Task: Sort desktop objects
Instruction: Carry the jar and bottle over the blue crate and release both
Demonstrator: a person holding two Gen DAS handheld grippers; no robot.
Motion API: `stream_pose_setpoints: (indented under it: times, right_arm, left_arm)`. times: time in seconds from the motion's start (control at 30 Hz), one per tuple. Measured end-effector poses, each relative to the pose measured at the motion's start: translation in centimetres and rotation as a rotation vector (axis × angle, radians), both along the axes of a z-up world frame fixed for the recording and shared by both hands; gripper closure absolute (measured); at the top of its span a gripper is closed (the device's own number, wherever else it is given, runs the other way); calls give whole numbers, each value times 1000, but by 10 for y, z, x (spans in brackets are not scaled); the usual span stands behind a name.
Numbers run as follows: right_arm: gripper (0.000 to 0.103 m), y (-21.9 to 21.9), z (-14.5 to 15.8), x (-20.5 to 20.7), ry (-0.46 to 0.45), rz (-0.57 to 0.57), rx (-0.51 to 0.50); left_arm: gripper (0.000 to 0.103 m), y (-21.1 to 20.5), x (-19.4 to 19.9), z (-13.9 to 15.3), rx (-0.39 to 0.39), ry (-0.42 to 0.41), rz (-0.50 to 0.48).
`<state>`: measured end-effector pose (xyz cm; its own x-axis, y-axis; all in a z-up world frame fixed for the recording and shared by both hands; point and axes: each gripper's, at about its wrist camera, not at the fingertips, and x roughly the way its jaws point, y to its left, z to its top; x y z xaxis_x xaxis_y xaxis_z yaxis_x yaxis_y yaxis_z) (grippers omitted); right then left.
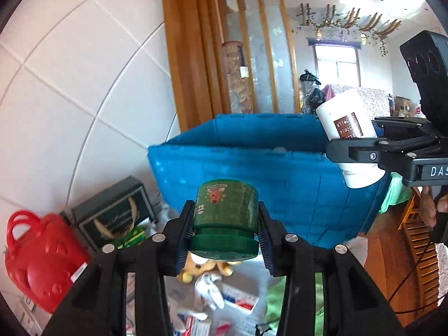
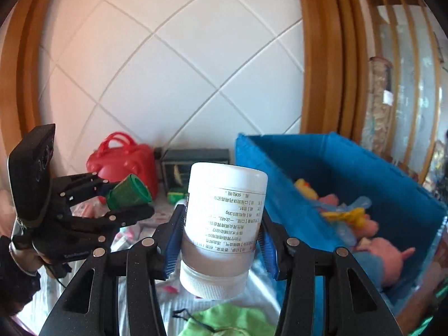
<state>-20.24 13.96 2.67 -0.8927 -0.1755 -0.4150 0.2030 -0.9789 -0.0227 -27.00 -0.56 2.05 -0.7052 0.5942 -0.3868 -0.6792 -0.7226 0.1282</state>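
The left gripper (image 1: pixel 226 240) had its fingers (image 1: pixel 184 238) clamped on a small green plastic jar with a printed label (image 1: pixel 226 218), held upside down with its ribbed lid at the bottom, above the cluttered surface (image 1: pixel 246 288). The right gripper (image 2: pixel 219 240) gripped a white plastic medicine bottle with printed text (image 2: pixel 224 224) the same way, cap downward, its blue-padded fingers (image 2: pixel 172 249) pressing the bottle's sides. Both hung in the air near a blue fabric storage box (image 2: pixel 344 168), which held soft toys in pink and yellow (image 2: pixel 361 224). In the left wrist view the white bottle sat just in front of the box's upper right corner. Behind, against the white tiled wall (image 2: pixel 173 56), stood a red plastic handbag-shaped case (image 1: pixel 42 254) and a dark framed box (image 1: pixel 112 210). A green cloth pouch (image 2: pixel 232 322) lay below the right gripper.
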Motion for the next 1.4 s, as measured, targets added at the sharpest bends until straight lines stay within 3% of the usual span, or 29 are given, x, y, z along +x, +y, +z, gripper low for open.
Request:
stream_pose_setpoints:
  times: [0.23,0.37,0.57,0.77,0.87,0.9,0.97,1.0,1.27,1.4]
  right_arm:
    - [55,101,45,9,73,-175,2]
    - [55,154,52,-3,64,-219,-6]
    - [55,217,54,-28,34,-240,-37]
    - [55,250,47,-45,8,-246,-63]
    - [54,261,45,-58,-17,-260,-78]
    - [52,264,44,-61,-31,-266,-88]
    - [32,273,45,-63,-22,-278,-112]
    - [19,275,47,-60,-5,-292,-112]
    - [16,294,56,-45,49,-304,-161]
    - [7,291,55,-41,52,-285,-153]
  left_arm:
    - [62,123,-14,51,25,61,-56]
    - [62,183,-30,63,13,77,-47]
    - [62,238,-51,72,-33,103,24]
    - [61,267,-71,76,-72,105,88]
    - [59,281,-77,76,-129,114,153]
    - [47,284,-77,77,-137,131,183]
    - [22,289,-78,80,-142,155,231]
    - [18,288,-78,81,-132,171,248]
    - [15,282,-81,82,-114,179,317]
    - [15,275,-85,80,-101,169,351]
